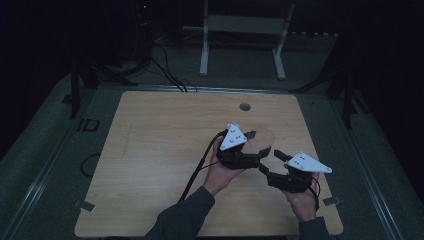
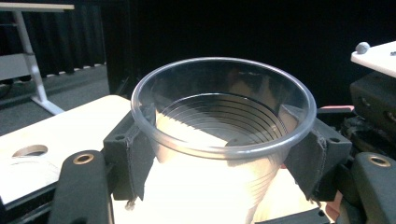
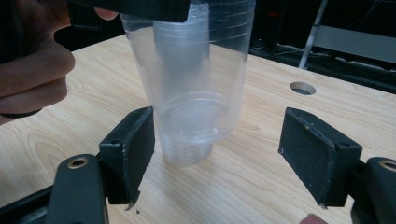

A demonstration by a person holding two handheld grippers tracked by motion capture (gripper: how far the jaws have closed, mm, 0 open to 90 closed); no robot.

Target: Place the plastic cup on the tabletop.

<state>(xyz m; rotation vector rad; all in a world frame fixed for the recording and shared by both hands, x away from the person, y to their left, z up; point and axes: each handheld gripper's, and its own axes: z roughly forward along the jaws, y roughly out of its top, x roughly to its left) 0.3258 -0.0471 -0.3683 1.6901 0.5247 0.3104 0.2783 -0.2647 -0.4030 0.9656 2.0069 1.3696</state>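
Right gripper view shows the right gripper's fingers spread wide, empty, around stacked clear ribbed plastic cups clamped by the left gripper; squeezing now may crush them.

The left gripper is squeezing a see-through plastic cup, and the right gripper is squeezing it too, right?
Not quite. The left gripper does squeeze the clear cup, but the right gripper is open: the right gripper view shows its pads apart from the cup.
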